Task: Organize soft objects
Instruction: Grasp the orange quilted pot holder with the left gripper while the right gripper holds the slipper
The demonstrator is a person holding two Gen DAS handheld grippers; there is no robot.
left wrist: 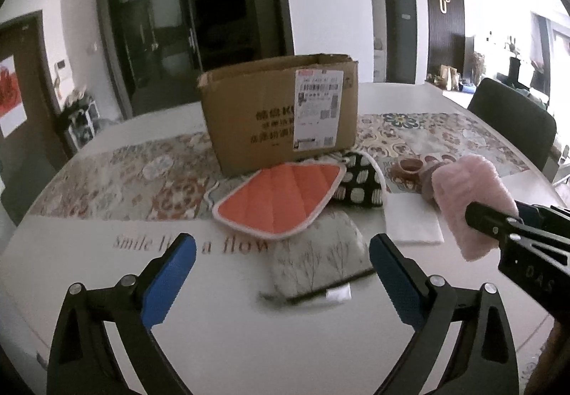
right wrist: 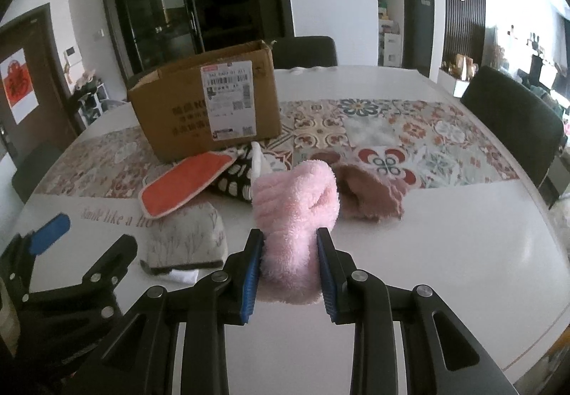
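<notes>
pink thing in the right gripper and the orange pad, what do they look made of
Pink item: looks like plush fleece or terry, matte; fuzzy ribbed pile bulges between the right gripper pads. Orange pad: seemingly quilted woven fabric, matte; stitched channels, pale binding round its edge.

bare white table [right wrist: 445, 252] right of the pink sock [right wrist: 295, 213], soft pile [left wrist: 285, 202] crowding the box [left wrist: 278, 117] front, chairs [right wrist: 513, 120] ringing the far edge

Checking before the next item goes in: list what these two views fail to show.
- Inside of the cardboard box: both views, hidden by its own front wall.
- Black patterned cloth: left view, partly under the orange pad.
- Grey tree-print pouch: left view, near edge blurred.
- Brownish-pink fleece item: right view, partly behind the pink fleece.
</notes>
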